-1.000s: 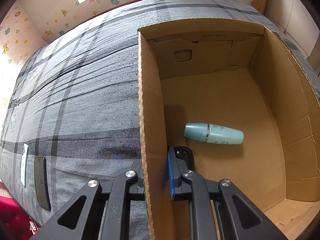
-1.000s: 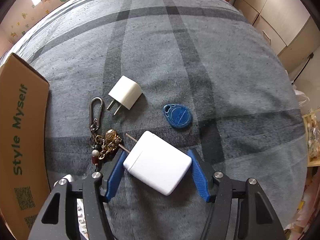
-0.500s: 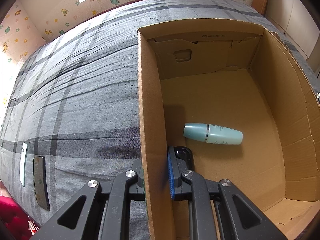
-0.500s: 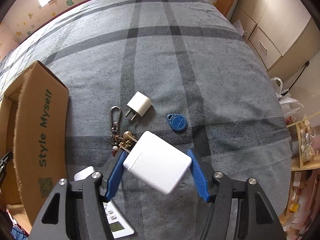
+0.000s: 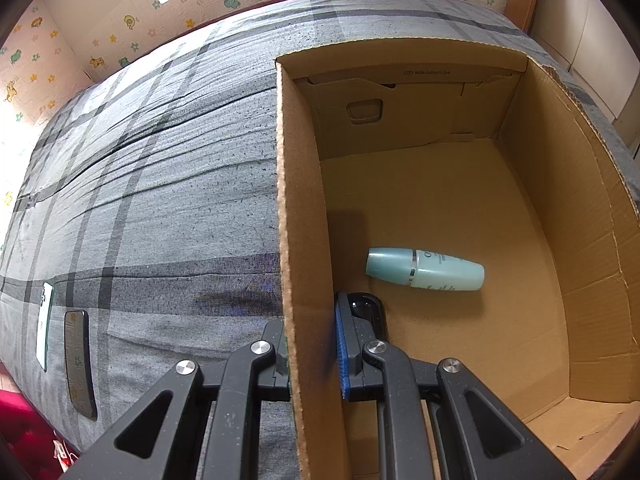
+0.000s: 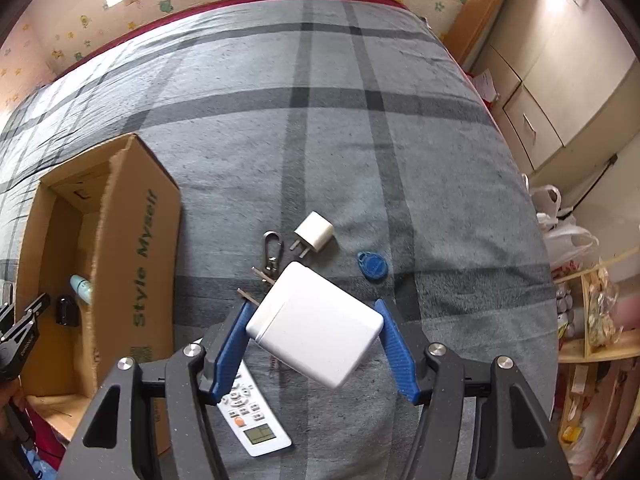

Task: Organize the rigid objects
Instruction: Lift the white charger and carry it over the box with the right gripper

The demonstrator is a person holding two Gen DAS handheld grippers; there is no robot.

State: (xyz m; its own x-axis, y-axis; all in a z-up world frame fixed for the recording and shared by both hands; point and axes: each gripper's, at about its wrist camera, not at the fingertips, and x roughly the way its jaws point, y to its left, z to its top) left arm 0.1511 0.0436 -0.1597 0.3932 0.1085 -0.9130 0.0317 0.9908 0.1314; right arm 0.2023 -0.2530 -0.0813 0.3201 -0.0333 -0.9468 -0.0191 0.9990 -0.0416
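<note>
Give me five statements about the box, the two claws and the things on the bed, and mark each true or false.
1. The right claw grips a large white charger. True.
2. The left claw is shut on the cardboard box wall. True.
3. The box is empty. False: a teal bottle lies inside.
4. The blue key fob lies in the box. False: it lies on the bed.
5. A remote control lies below the charger. True.

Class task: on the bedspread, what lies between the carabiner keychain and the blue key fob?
The small white plug adapter lies between the carabiner and the fob, slightly farther back. The right wrist view shows it.
</note>
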